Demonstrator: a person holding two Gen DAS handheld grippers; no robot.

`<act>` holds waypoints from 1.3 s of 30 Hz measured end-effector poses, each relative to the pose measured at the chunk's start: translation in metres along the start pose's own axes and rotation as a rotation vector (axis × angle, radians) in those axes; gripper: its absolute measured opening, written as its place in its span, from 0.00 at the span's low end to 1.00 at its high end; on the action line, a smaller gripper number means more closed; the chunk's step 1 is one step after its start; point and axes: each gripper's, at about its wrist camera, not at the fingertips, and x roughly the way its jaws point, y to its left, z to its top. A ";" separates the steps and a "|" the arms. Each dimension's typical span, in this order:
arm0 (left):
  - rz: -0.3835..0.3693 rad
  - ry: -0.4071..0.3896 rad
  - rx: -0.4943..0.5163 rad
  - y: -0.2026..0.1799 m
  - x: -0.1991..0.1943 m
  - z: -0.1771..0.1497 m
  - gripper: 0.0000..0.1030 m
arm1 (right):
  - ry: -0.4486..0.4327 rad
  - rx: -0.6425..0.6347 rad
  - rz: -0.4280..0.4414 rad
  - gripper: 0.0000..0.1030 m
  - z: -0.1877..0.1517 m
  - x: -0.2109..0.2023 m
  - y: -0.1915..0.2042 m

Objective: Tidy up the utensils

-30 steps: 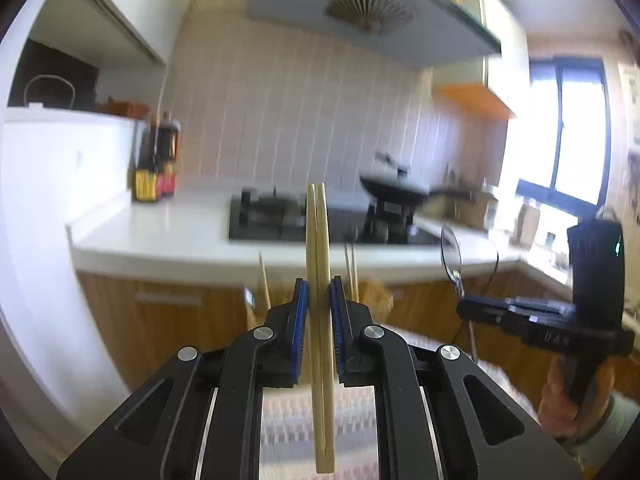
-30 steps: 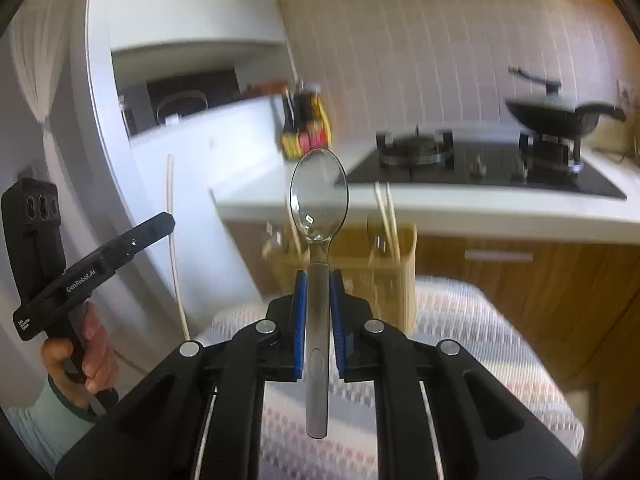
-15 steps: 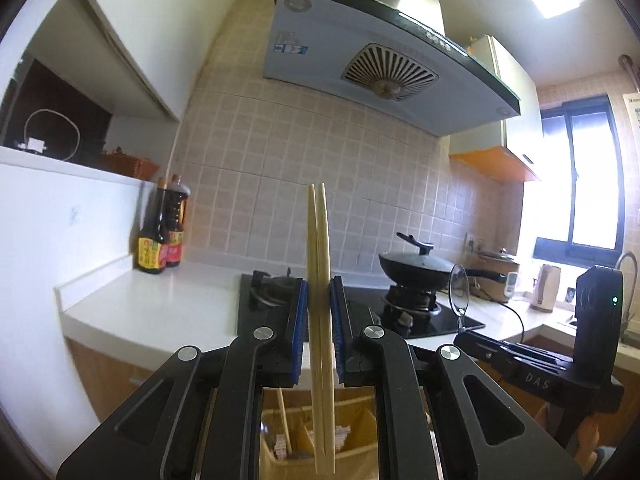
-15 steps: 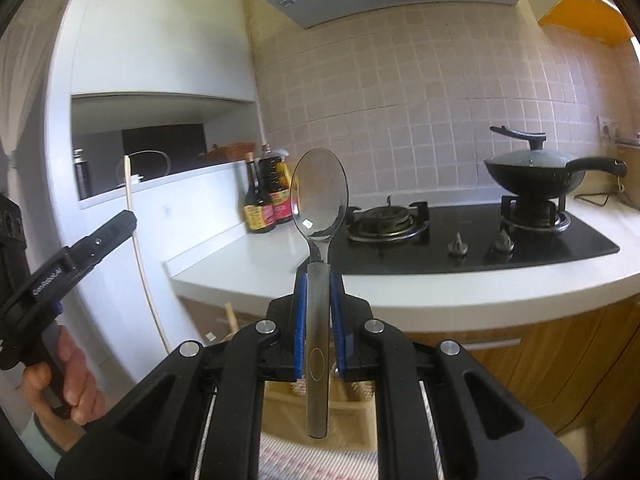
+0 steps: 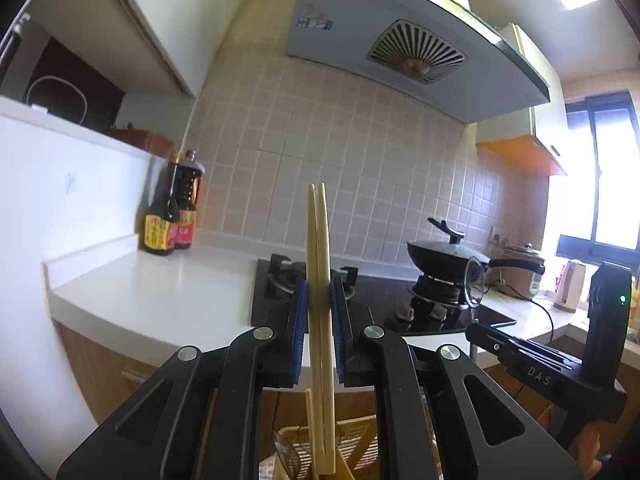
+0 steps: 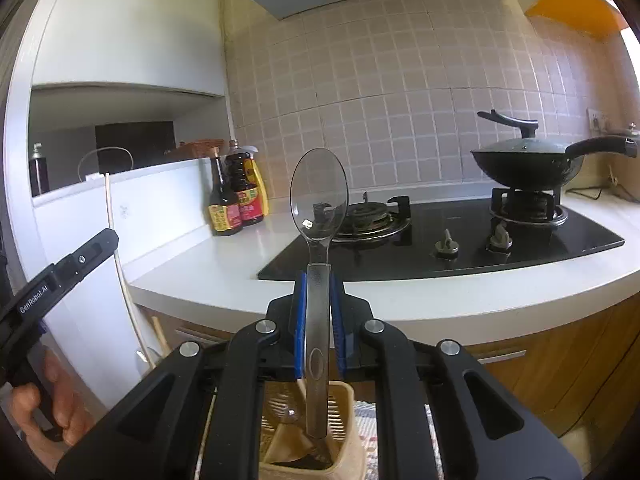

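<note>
Your left tool (image 5: 319, 332) clamps the chopsticks (image 5: 319, 264), your right tool (image 6: 318, 320) the spoon (image 6: 319, 216); misaligned lowering risks striking the holder (image 6: 340, 396) rim.

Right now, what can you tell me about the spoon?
The spoon looks like shiny silver metal, with an oval bowl that mirrors the stove. It stands upright, bowl on top, and the right hand-held gripper squeezes its flat handle between blue pads. The handle's lower end hangs over a tan slotted basket; whether it touches the basket is unclear.
</note>
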 end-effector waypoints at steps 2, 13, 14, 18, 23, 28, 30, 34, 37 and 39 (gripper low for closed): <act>-0.013 -0.022 0.019 0.001 0.004 -0.003 0.10 | -0.006 -0.012 -0.003 0.09 -0.005 0.002 0.000; -0.040 -0.001 0.054 -0.001 0.006 -0.026 0.11 | -0.017 -0.060 0.012 0.10 -0.032 -0.003 -0.004; -0.042 0.005 0.053 -0.001 0.005 -0.027 0.11 | -0.010 -0.060 0.020 0.10 -0.034 -0.005 -0.004; -0.058 0.030 0.051 0.002 -0.002 -0.033 0.20 | 0.021 -0.051 0.044 0.16 -0.040 -0.016 -0.006; -0.062 0.034 0.059 0.003 -0.024 -0.033 0.41 | 0.057 -0.028 0.068 0.16 -0.047 -0.038 -0.008; -0.082 0.052 0.068 0.000 -0.057 -0.031 0.59 | 0.085 -0.019 0.087 0.31 -0.055 -0.074 -0.004; -0.086 0.064 0.076 -0.002 -0.071 -0.033 0.62 | 0.089 -0.016 0.088 0.39 -0.058 -0.087 -0.001; -0.068 0.070 0.081 -0.006 -0.098 -0.040 0.71 | 0.081 -0.025 0.067 0.49 -0.066 -0.118 0.008; -0.055 0.090 0.047 -0.005 -0.114 -0.048 0.75 | 0.050 -0.043 0.031 0.56 -0.074 -0.140 0.016; -0.044 0.101 0.044 -0.006 -0.122 -0.054 0.75 | 0.039 -0.044 0.008 0.57 -0.079 -0.149 0.019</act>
